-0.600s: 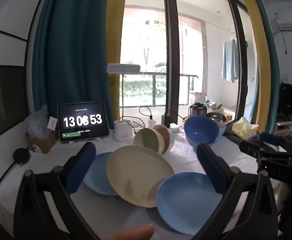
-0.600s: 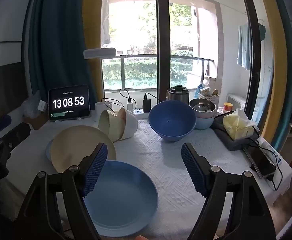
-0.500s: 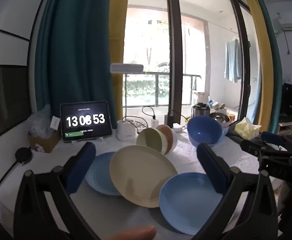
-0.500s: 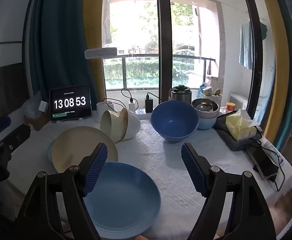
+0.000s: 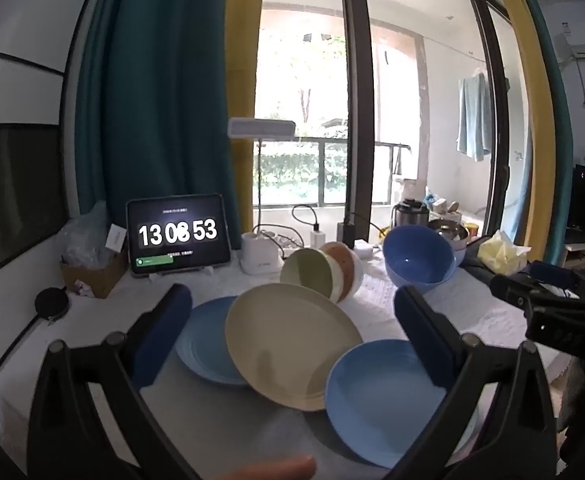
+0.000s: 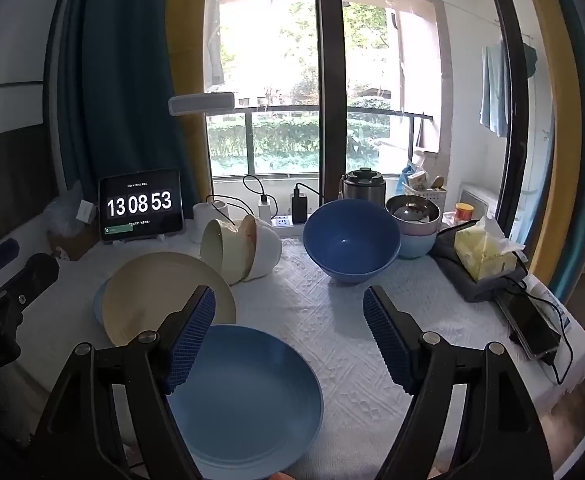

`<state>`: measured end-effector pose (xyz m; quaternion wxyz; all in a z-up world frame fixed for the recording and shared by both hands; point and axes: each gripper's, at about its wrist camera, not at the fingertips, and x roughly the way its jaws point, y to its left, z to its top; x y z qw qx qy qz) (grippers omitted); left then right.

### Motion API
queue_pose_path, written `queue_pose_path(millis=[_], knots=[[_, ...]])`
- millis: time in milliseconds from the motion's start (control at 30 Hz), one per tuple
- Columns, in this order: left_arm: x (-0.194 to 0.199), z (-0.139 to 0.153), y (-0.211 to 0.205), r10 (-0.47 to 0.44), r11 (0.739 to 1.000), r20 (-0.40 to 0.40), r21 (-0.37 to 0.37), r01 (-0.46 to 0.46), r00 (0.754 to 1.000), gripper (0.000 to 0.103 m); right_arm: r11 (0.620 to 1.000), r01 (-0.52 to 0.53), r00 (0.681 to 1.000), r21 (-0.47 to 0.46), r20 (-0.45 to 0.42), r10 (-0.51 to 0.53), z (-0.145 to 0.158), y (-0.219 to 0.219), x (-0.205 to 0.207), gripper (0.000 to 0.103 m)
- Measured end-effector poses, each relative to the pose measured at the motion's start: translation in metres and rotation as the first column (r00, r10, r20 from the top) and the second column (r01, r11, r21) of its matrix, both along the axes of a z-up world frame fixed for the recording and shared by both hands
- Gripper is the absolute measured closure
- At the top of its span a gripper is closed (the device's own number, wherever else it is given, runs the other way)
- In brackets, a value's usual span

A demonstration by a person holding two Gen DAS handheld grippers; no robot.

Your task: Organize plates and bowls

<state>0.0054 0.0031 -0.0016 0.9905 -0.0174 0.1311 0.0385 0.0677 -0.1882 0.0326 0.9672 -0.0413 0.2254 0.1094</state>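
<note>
A cream plate (image 5: 288, 344) leans over a light blue plate (image 5: 204, 344) and beside a blue plate (image 5: 384, 400) near the table's front. Small bowls, green (image 5: 306, 274) and orange (image 5: 342, 260), lie nested on their sides behind. A big blue bowl (image 5: 420, 256) stands at the right. My left gripper (image 5: 292, 328) is open above the plates and holds nothing. My right gripper (image 6: 288, 332) is open above the blue plate (image 6: 244, 396), empty; the cream plate (image 6: 160, 296), the nested bowls (image 6: 240, 248) and the big blue bowl (image 6: 352, 240) lie beyond it.
A tablet clock (image 5: 178, 236) and a white lamp base (image 5: 258, 258) stand at the back. A cardboard box (image 5: 92, 276) is at back left. Stacked bowls (image 6: 412, 224), a tissue pack (image 6: 480, 252) and a phone (image 6: 532, 328) sit at the right.
Both views have shifted slightly; the plates and bowls lie as before. Both grippers stay open.
</note>
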Motion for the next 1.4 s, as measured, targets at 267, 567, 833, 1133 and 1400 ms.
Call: queue_pose_path(millis=[267,567,833,1133,1400], knots=[[0.001,-0.002,0.002,0.015,1.000,-0.009,-0.001,-0.015,1.000,0.001,1.000,-0.001,1.000,0.005,0.003,0.001,-0.002,-0.001,-0.001,0.023],[0.004,-0.005,0.003,0.026,1.000,-0.019,-0.002,-0.026,0.999,0.001,1.000,-0.003,1.000,0.004,-0.002,0.003,-0.002,0.001,0.000,0.024],[0.005,-0.008,0.006,0.034,0.999,-0.025,-0.006,-0.034,0.999,0.001,1.000,-0.006,1.000,0.000,-0.010,0.006,-0.003,0.004,0.002,0.024],[0.007,-0.010,0.007,0.035,0.999,-0.028,-0.005,-0.035,0.999,0.001,1.000,-0.007,1.000,-0.005,-0.026,0.007,-0.005,0.008,0.008,0.024],[0.007,-0.011,0.009,0.038,0.999,-0.027,-0.010,-0.038,0.999,0.001,1.000,-0.007,1.000,-0.007,-0.027,0.007,-0.006,0.009,0.009,0.024]])
